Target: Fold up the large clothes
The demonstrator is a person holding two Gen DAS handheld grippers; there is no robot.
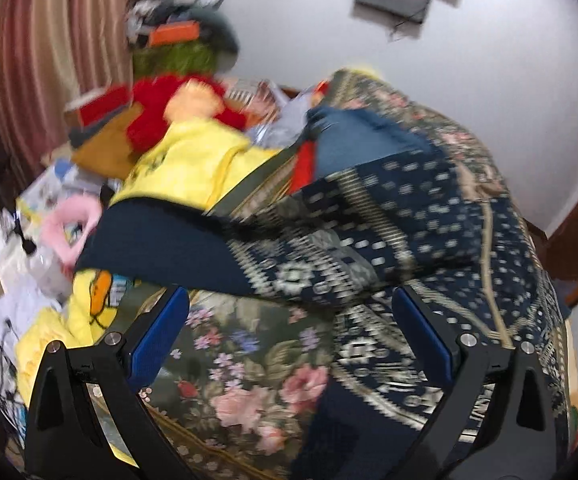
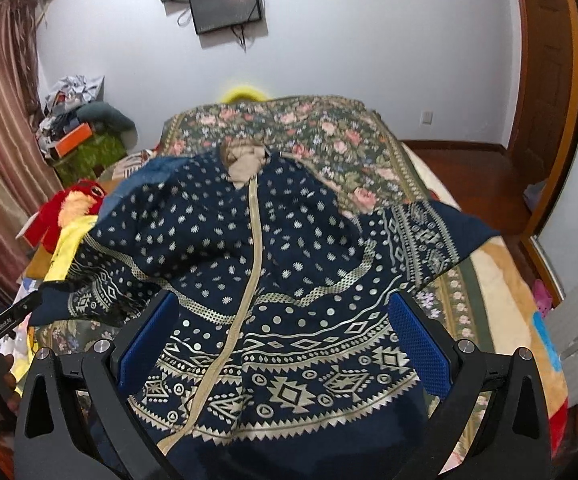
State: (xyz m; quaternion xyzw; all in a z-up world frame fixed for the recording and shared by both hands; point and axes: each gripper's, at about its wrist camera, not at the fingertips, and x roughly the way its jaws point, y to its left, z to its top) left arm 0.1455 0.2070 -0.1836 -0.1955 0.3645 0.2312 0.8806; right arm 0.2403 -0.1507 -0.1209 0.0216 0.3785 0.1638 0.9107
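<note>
A large navy garment (image 2: 289,264) with silver-beige patterns lies spread on the floral bed cover (image 2: 329,136), its beige collar (image 2: 245,160) at the far end. One sleeve (image 2: 429,236) reaches out to the right; the other sleeve (image 2: 89,300) lies at the left edge. My right gripper (image 2: 281,298) hovers open over the garment's hem, with nothing between its blue pads (image 2: 417,340). In the blurred left wrist view, my left gripper (image 1: 289,296) is open above the left sleeve (image 1: 169,248) and bed cover (image 1: 241,360), holding nothing. The left gripper's body (image 2: 5,324) shows at the right view's left edge.
A yellow garment (image 1: 193,164), a red plush toy (image 1: 161,116) and loose clutter (image 1: 17,272) crowd the bed's left side. A striped curtain (image 1: 29,60) hangs beyond. A screen (image 2: 225,4) is on the far wall. A wooden door (image 2: 549,80) and floor lie to the right.
</note>
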